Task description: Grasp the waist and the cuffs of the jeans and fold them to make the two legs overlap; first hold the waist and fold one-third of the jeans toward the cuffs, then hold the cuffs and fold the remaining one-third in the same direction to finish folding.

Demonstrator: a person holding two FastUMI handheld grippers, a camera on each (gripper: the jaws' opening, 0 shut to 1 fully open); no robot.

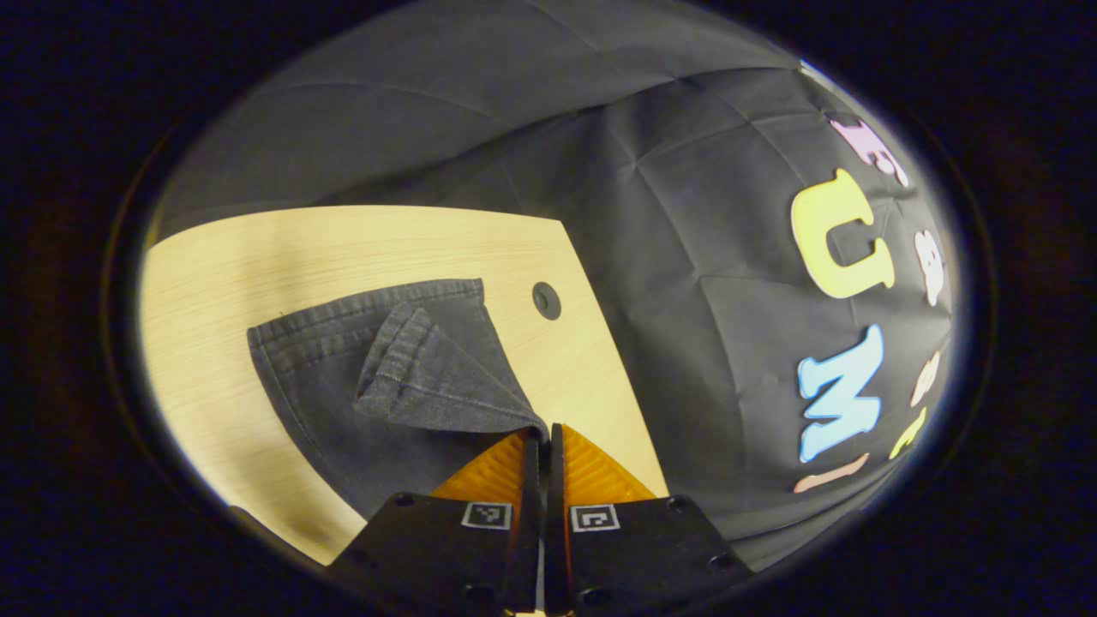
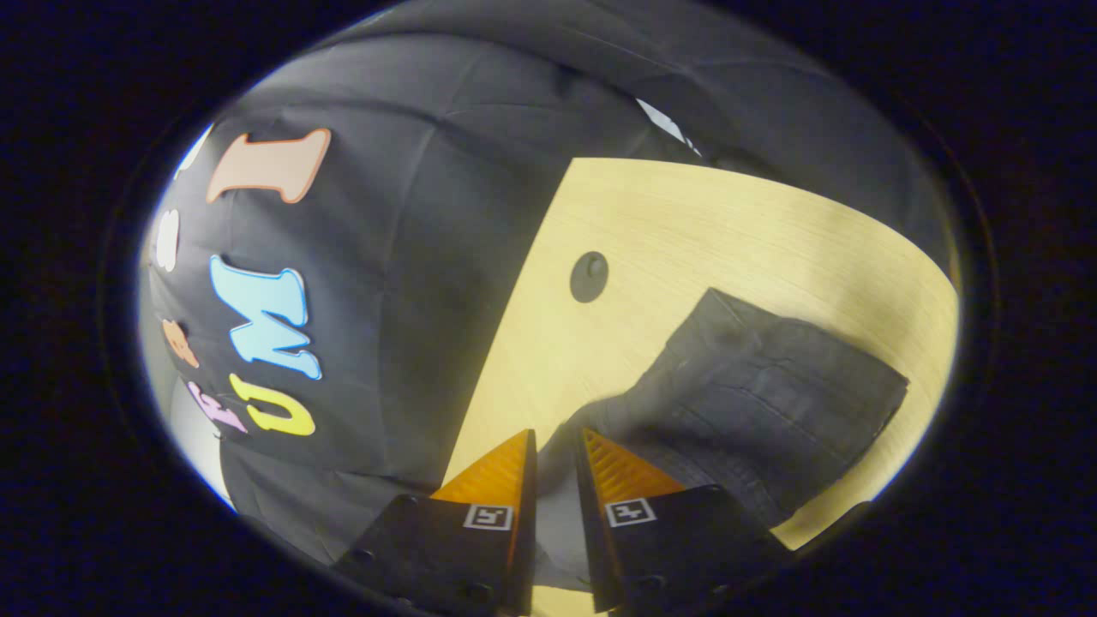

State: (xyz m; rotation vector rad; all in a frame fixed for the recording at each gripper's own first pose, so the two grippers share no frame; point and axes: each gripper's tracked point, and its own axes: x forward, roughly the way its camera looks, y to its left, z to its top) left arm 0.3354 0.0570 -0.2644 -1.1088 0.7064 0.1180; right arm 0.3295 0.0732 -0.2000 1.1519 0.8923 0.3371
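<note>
Dark grey jeans (image 1: pixel 343 386) lie folded on the light wood table (image 1: pixel 257 248). One hemmed flap (image 1: pixel 411 360) is lifted and doubled over on top of the pile. In the left gripper view, my left gripper (image 1: pixel 544 433) is shut on the jeans' near edge, and the cloth rises to a point between its tips. In the right gripper view, the jeans (image 2: pixel 771 403) spread to the right as a flat folded stack. My right gripper (image 2: pixel 559 437) has its fingers a little apart, with a thick bunch of denim running into the gap between them.
A round dark cable hole (image 1: pixel 546 300) (image 2: pixel 589 276) sits in the table near its edge, close to the jeans. Black booth cloth hangs just past that table edge (image 2: pixel 514 291). Bare wood lies beyond the jeans (image 2: pixel 771 231).
</note>
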